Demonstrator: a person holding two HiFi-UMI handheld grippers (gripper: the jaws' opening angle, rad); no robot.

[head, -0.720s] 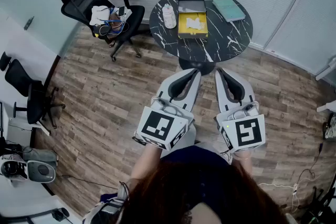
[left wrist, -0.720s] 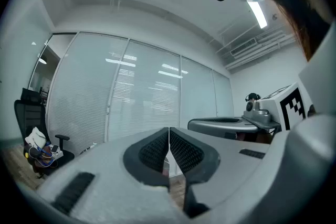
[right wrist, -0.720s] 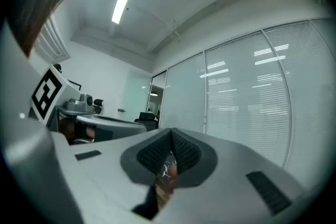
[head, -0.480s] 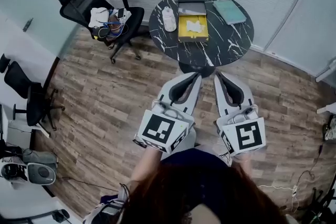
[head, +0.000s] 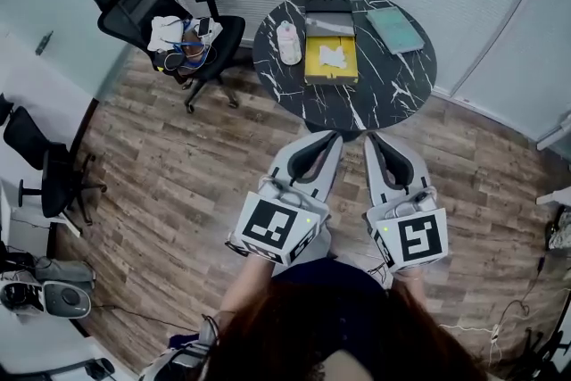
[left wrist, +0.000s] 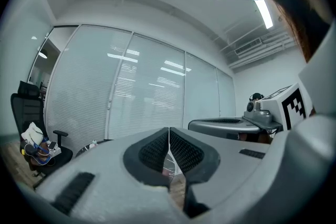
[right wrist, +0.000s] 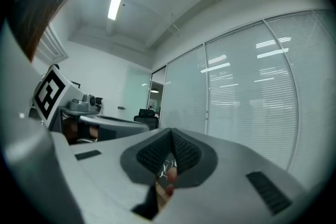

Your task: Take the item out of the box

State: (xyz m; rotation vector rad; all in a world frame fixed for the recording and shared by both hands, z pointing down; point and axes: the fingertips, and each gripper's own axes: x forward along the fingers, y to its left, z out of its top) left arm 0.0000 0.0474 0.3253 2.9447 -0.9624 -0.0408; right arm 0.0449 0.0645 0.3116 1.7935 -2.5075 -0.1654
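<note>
Office, wood floor. Round marble desk (head: 393, 78) ahead, well apart from me. Open yellow box (head: 312, 72) on desk, white item (head: 332, 56) inside. My left gripper (head: 330, 138) and right gripper (head: 372, 139): fingers clenched, empty. Desk sits slightly lower in head view than 0.5 s ago, so approach has barely begun.
</note>
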